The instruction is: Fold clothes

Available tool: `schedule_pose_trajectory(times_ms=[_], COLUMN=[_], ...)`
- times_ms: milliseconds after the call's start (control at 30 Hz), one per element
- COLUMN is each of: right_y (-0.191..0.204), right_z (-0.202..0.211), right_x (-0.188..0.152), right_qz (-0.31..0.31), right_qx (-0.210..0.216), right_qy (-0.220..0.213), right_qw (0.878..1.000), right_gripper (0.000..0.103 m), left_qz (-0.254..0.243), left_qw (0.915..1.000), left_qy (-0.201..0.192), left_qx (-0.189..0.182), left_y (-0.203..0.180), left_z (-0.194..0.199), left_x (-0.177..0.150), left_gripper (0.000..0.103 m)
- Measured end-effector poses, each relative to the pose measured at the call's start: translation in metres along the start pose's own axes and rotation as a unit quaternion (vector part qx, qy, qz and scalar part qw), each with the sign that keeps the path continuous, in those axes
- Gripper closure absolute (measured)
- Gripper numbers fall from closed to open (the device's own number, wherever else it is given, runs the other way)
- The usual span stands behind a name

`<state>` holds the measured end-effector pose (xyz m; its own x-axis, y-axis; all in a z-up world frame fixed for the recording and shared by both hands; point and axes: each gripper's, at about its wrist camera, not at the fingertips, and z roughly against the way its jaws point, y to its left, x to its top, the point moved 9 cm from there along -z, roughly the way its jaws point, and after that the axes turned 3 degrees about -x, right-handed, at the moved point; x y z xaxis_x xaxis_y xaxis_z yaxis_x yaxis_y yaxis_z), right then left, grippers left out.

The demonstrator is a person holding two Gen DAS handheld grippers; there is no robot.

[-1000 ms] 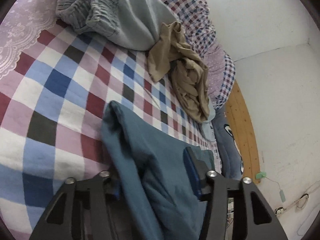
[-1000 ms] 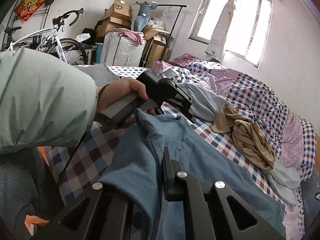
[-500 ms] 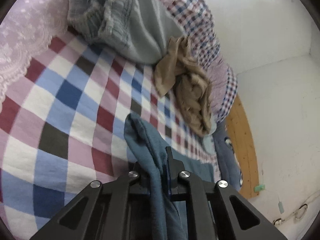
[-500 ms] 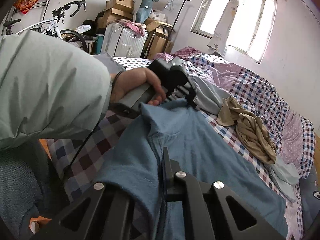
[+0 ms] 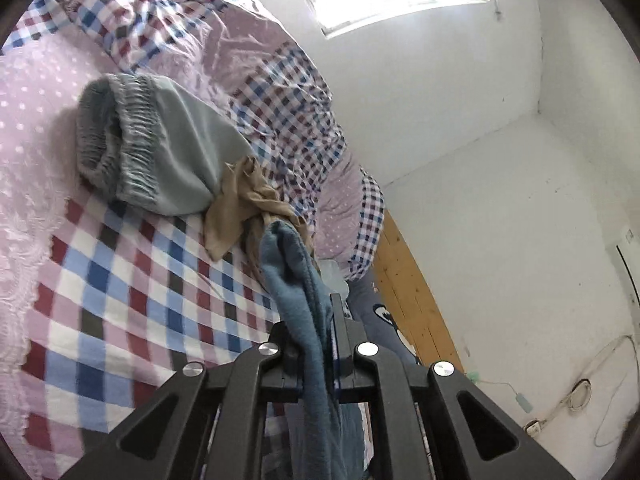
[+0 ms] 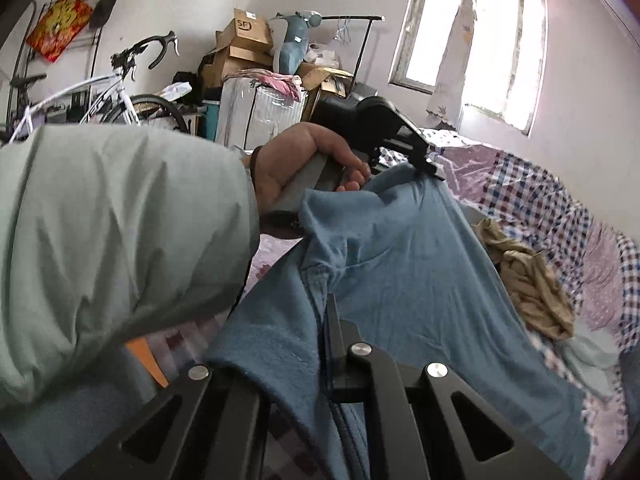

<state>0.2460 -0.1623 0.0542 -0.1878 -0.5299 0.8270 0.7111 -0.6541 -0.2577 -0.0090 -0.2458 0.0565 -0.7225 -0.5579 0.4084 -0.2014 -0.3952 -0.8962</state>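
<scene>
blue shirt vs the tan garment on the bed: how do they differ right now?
The blue shirt is pinched by both hand-held grippers, left and right, and stretched between them; the tan garment lies untouched. The shirt is spread fairly flat, the tan garment crumpled in a heap. The shirt looks larger. Both are plain, unpatterned fabric.

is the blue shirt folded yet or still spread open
Not folded: the blue shirt hangs spread between the left gripper and right gripper, each shut on a shoulder, with its lower part trailing on the bed.

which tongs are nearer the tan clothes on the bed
Left. The left tongs hold the blue shirt up just short of the tan clothes; the right tongs grip it farther back.
</scene>
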Motion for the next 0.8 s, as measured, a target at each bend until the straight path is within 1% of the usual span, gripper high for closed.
schedule_pose_trajectory(times_ms=[67, 200, 333, 467, 600, 800], right_y=[-0.003, -0.013, -0.029, -0.057, -0.089, -0.138], right_z=[0.001, 0.007, 0.022, 0.042, 0.061, 0.091], right_x=[-0.002, -0.009, -0.017, -0.03, -0.046, -0.071], right_qz=[-0.007, -0.026, -0.051, -0.084, -0.124, -0.186], right_qx=[-0.005, -0.016, -0.029, -0.043, -0.058, -0.084], right_qy=[0.0, 0.003, 0.002, 0.009, 0.014, 0.014], right_qw=[1.0, 1.0, 0.998, 0.995, 0.991, 0.979], right_gripper=[0.1, 0.1, 0.1, 0.1, 0.1, 0.1], left_qz=[0.018, 0.017, 0.0, -0.015, -0.023, -0.033], left_qw=[0.9997, 0.9989, 0.9988, 0.998, 0.9967, 0.9922], left_qy=[0.005, 0.023, 0.034, 0.046, 0.062, 0.097], left_qx=[0.014, 0.037, 0.037, 0.04, 0.047, 0.071], left_y=[0.016, 0.014, -0.008, -0.035, -0.063, -0.105], left_z=[0.0, -0.011, -0.023, -0.044, -0.075, -0.136], left_x=[-0.001, -0.006, -0.012, -0.023, -0.035, -0.06], left_gripper=[0.095, 0.095, 0.095, 0.095, 0.095, 0.095])
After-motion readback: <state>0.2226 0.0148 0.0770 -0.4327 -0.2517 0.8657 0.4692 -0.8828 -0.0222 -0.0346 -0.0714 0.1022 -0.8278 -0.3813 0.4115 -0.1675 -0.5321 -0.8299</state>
